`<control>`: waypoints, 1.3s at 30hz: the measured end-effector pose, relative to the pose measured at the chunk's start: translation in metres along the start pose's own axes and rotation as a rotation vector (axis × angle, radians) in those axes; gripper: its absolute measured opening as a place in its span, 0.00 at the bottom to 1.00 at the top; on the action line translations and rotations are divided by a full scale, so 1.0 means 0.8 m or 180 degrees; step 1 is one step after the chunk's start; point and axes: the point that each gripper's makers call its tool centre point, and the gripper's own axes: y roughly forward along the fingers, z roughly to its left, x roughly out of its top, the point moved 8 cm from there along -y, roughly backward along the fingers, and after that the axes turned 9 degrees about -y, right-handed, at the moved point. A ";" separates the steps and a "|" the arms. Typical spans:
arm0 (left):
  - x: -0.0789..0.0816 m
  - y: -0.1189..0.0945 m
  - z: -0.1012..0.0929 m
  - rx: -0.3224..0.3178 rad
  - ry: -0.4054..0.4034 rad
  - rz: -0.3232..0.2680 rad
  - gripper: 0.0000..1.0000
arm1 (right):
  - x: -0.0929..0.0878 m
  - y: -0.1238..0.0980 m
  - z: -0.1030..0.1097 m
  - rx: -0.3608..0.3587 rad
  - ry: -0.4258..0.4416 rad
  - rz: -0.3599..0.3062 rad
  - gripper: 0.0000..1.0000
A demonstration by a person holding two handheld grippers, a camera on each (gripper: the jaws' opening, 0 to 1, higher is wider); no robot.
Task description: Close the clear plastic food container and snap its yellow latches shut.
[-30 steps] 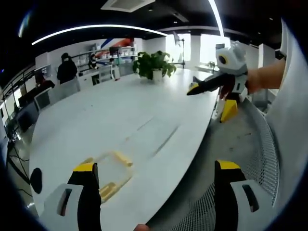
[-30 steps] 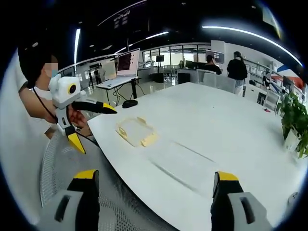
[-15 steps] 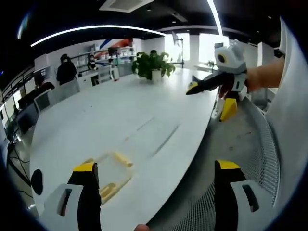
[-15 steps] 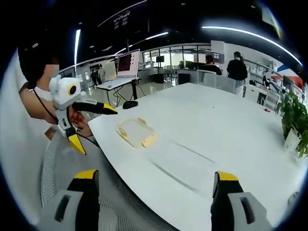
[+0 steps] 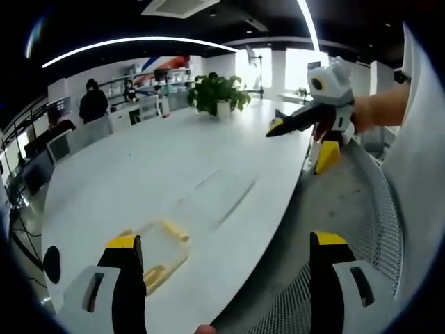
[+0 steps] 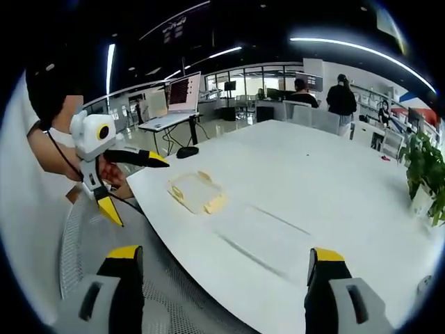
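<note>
On the long white oval table, near its rounded end, sits the clear plastic food container with yellow latches; in the left gripper view the same container lies just beyond the left gripper's own left jaw, close to the table edge. Whether its lid is seated cannot be read from these frames. Left gripper: yellow-tipped black jaws wide apart, nothing between them, held off the table over a grey mesh chair back. Right gripper: jaws likewise spread wide and empty, also over the mesh, well apart from the container. Each gripper shows in the other's view, held in a hand beside the table edge, jaws splayed (left gripper, right gripper). At the far end stands a green potted plant. An open laptop sits on a side desk. People stand in the background.
</note>
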 end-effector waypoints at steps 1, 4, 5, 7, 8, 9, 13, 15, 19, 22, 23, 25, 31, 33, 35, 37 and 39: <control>0.000 0.000 0.000 -0.0003 -0.0001 0.0001 0.99 | 0.000 0.000 0.000 -0.0003 -0.0009 0.0000 0.99; 0.000 0.000 0.001 -0.0010 -0.0002 -0.0005 0.99 | 0.000 0.001 0.000 0.0009 -0.0010 0.0006 0.99; 0.001 0.000 0.000 -0.0012 -0.0005 -0.0005 0.99 | 0.000 0.001 0.000 0.0007 -0.0013 0.0006 0.99; 0.000 0.000 0.001 -0.0015 0.0001 -0.0005 0.99 | 0.000 0.001 0.000 0.0008 -0.0007 0.0008 0.99; 0.001 0.000 0.000 -0.0014 0.0004 -0.0006 0.99 | 0.001 0.000 0.000 0.0012 0.0000 -0.0003 0.99; 0.001 0.000 0.000 -0.0017 0.0004 -0.0009 0.99 | 0.001 0.000 0.000 0.0018 0.0007 -0.0013 0.99; 0.001 -0.001 0.000 -0.0015 -0.0006 -0.0021 0.99 | 0.001 0.000 0.001 0.0039 0.0013 -0.0006 0.99; 0.001 -0.001 0.001 -0.0013 -0.0008 -0.0025 0.99 | 0.001 0.001 0.002 0.0047 -0.0003 0.0003 0.99; 0.001 -0.002 0.000 -0.0016 -0.0008 -0.0026 0.99 | 0.000 0.001 0.003 0.0061 -0.0019 0.0021 0.99; 0.001 -0.002 -0.001 -0.0021 -0.0005 -0.0023 0.99 | -0.001 0.001 0.003 0.0063 -0.0030 0.0038 0.99; 0.001 -0.002 -0.001 -0.0022 -0.0005 -0.0022 0.99 | 0.000 0.001 0.003 0.0063 -0.0032 0.0039 0.99; 0.001 -0.002 -0.001 -0.0004 -0.0018 -0.0031 0.99 | 0.000 0.001 0.003 0.0068 -0.0019 0.0024 0.99; 0.002 -0.003 -0.002 -0.0034 -0.0029 -0.0048 0.99 | 0.001 -0.001 0.001 0.0045 0.0043 -0.0028 0.99; 0.002 -0.003 -0.002 -0.0028 -0.0006 -0.0051 0.99 | 0.001 -0.001 0.002 0.0046 0.0024 -0.0018 0.99; 0.002 -0.003 -0.002 -0.0028 -0.0014 -0.0059 0.99 | 0.001 -0.001 0.002 0.0045 0.0012 -0.0013 0.99; 0.003 -0.004 -0.002 -0.0029 -0.0014 -0.0062 0.99 | 0.001 -0.001 0.002 0.0043 0.0003 -0.0003 0.99; 0.003 -0.004 -0.002 -0.0038 -0.0010 -0.0063 0.99 | 0.001 -0.001 0.002 0.0042 0.0005 -0.0002 0.99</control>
